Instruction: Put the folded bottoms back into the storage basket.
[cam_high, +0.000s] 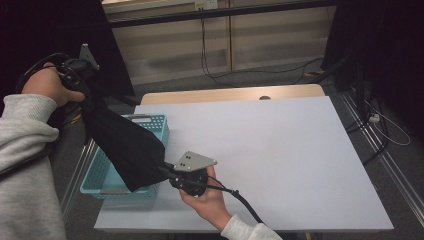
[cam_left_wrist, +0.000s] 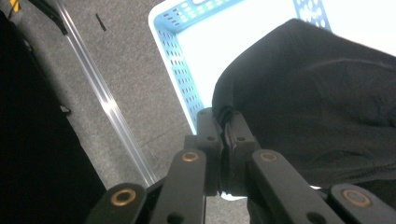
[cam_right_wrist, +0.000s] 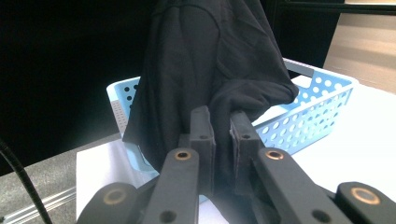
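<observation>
Soft, light and limp, the black garment (cam_high: 127, 145) sags over the blue basket (cam_high: 156, 122), hemmed edges pinched by the 2 clamped grippers, left (cam_left_wrist: 223, 128) and right (cam_right_wrist: 222, 122).

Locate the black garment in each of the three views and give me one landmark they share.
High view: the black garment hangs at left, stretched between the left gripper above and the right gripper below, over the blue basket.
Left gripper view: right half, its edge pinched in the jaws.
Right gripper view: upper centre, draping down into the jaws.
Shared landmark: the blue perforated basket.
</observation>
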